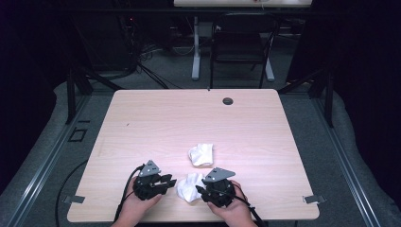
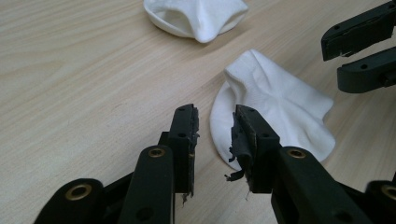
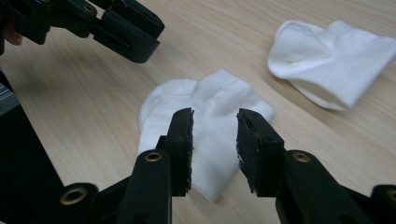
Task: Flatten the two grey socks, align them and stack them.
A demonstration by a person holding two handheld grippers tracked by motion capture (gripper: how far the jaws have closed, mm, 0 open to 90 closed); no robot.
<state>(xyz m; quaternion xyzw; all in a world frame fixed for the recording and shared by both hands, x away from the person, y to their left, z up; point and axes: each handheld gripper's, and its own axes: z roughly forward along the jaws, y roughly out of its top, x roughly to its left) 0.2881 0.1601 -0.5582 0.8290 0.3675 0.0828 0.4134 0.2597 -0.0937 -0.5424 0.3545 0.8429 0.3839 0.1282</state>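
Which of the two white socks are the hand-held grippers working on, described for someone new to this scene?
On the pale wooden table, look to the near edge, where the left hand-held gripper and the right hand-held gripper face each other. The near sock lies crumpled between them. The far sock lies apart, farther from the person.

High view: fixed above the near edge of the table (image 1: 156, 113), facing forward and down; takes in the whole top, both hands and the floor beyond.

Left gripper view: rides low on the left gripper (image 1: 166, 181), looking along its jaws, close to the near sock (image 2: 280, 105).

Right gripper view: rides on the right gripper (image 1: 201, 190), equally low and close, facing the opposite way.

Shared by all three: the near sock, the far sock (image 3: 331, 60), the wood between.
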